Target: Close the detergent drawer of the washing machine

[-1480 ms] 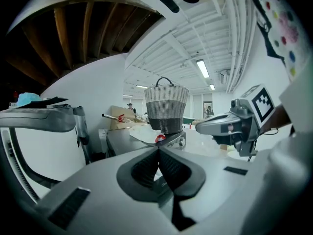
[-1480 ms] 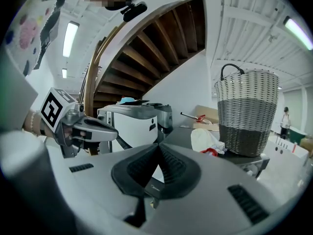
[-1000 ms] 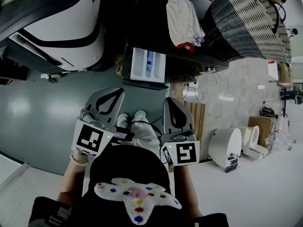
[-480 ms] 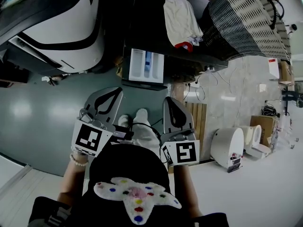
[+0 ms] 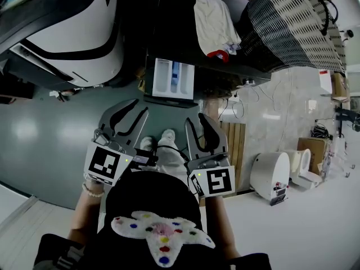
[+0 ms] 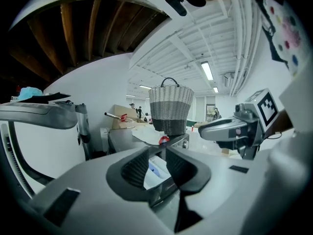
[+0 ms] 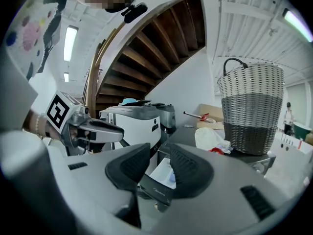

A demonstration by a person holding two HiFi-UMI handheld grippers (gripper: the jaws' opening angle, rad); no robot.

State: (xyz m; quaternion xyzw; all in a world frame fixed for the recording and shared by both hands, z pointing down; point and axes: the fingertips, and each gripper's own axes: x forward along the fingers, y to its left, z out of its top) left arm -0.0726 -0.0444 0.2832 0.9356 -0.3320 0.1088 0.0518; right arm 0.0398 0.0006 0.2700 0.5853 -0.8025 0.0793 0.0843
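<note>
A: Where does the detergent drawer [image 5: 173,78] sit relative to the washing machine [image 5: 169,21]?

B: It is pulled out of the machine's front, toward the person. Its long axis runs straight out from that front, so the closing push would go back along that line, into the machine.

A: And the grippers?

B: Both are on the person's side of the machine's front, with their tips apart from the drawer's outer end. The left gripper [image 5: 136,107] points at it from one side and the right gripper [image 5: 197,121] from the other. The drawer lies ahead, between their two lines. Neither looks clearly nearer, though the right seems a touch better lined up with the front panel.

A: What are the jaws doing?

B: Each pair has just been opening and now stands well apart. Nothing is held. The drawer shows through each gap only because it is farther ahead.

A: How does the drawer look?

B: It is a white tray split into compartments, with a blue insert in one. A dark front panel faces the person. A white towel [image 5: 216,24] lies on the machine's top, behind the drawer.
</note>
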